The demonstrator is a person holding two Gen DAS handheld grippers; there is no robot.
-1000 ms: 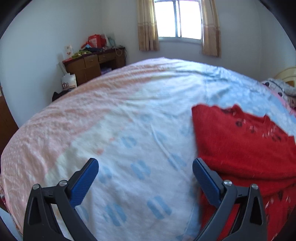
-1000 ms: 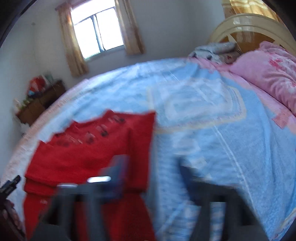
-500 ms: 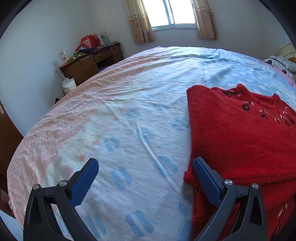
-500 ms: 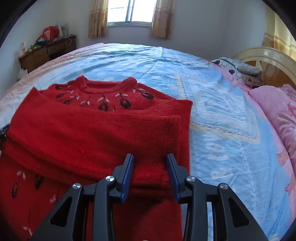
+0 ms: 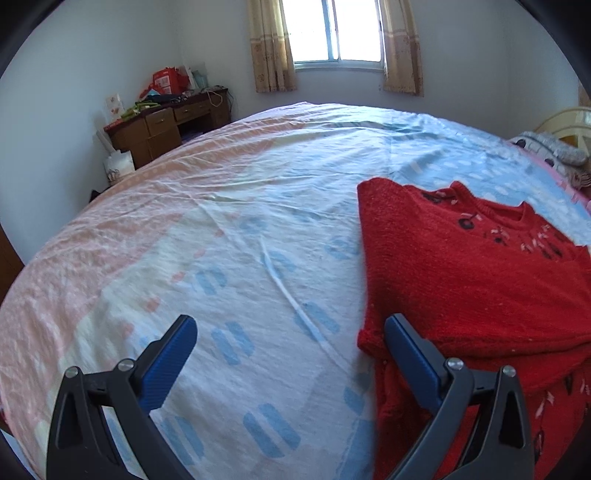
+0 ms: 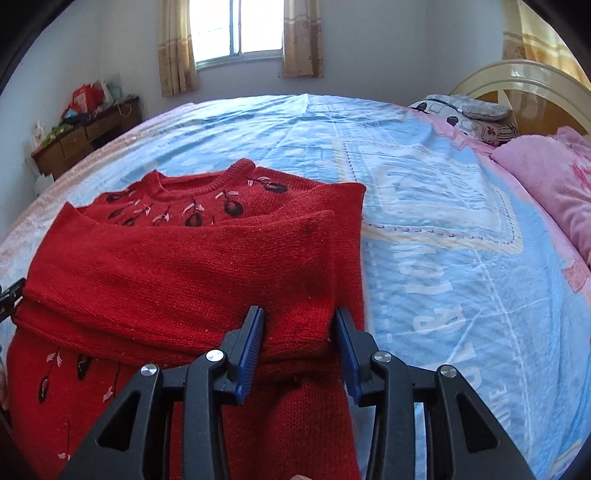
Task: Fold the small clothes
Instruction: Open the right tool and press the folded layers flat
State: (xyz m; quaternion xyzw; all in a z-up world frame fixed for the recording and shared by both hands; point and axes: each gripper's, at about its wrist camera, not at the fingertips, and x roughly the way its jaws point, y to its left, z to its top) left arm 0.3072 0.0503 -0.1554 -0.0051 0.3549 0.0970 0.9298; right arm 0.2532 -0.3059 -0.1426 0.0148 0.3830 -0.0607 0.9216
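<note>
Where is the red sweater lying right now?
The red sweater lies flat on the bedsheet, collar toward the window. In the right wrist view it fills the lower left; the pink pillow sits far to its right.

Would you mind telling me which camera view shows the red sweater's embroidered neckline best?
The right wrist view: the red sweater shows its whole neckline near centre. The left wrist view shows it only small and partly cut off at the right edge.

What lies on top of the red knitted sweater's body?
Both sleeves are folded across the red knitted sweater, covering its chest. The embroidered neckline above and hem below stay visible; the patterned bedsheet beneath it is hidden.
</note>
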